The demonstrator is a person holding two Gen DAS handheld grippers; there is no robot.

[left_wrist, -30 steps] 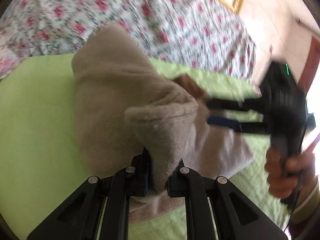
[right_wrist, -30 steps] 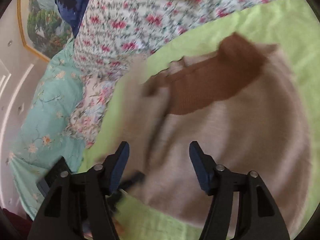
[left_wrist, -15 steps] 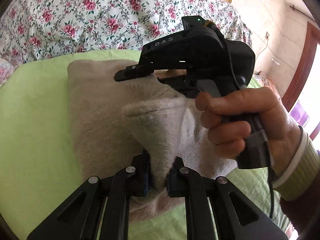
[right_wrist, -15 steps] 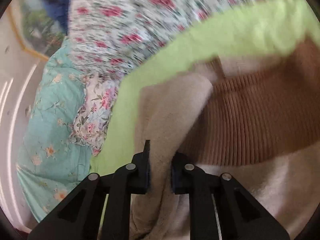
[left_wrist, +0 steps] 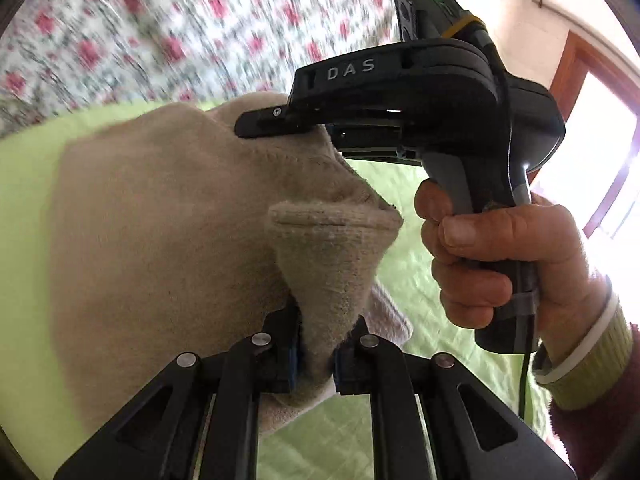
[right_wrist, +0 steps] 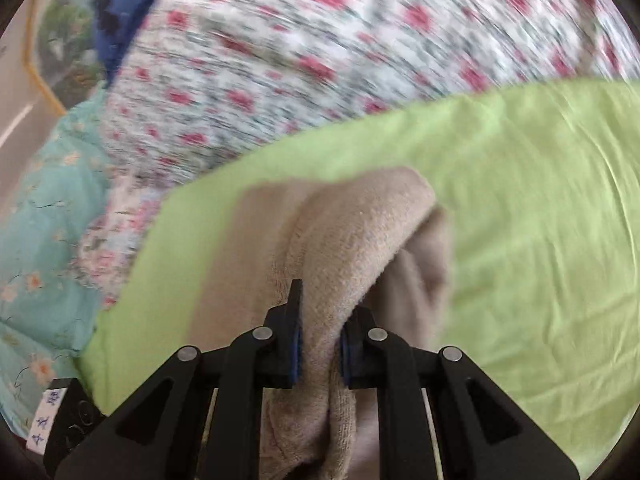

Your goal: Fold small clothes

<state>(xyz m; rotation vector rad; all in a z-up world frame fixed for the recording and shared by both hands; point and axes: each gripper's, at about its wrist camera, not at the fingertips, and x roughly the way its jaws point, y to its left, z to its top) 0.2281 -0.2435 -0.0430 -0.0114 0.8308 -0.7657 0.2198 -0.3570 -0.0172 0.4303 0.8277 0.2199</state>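
Observation:
A beige knitted garment (left_wrist: 160, 232) hangs lifted over the green cover (left_wrist: 24, 208). My left gripper (left_wrist: 314, 356) is shut on one bunched corner of it. My right gripper (right_wrist: 320, 344) is shut on another fold of the same garment (right_wrist: 352, 240). In the left wrist view the right gripper (left_wrist: 276, 124) shows from the side, with its tips at the garment's upper edge and a hand on its handle. The brown collar is hidden.
A floral quilt (right_wrist: 340, 60) lies beyond the green cover (right_wrist: 540, 220). A turquoise flowered cloth (right_wrist: 44, 220) lies at the left. A framed picture (right_wrist: 60, 40) hangs on the wall. A doorway (left_wrist: 592, 140) is at the right.
My right gripper went from open above the garment to shut on its edge. Both grippers have lifted the garment, and the brown collar has dropped out of sight.

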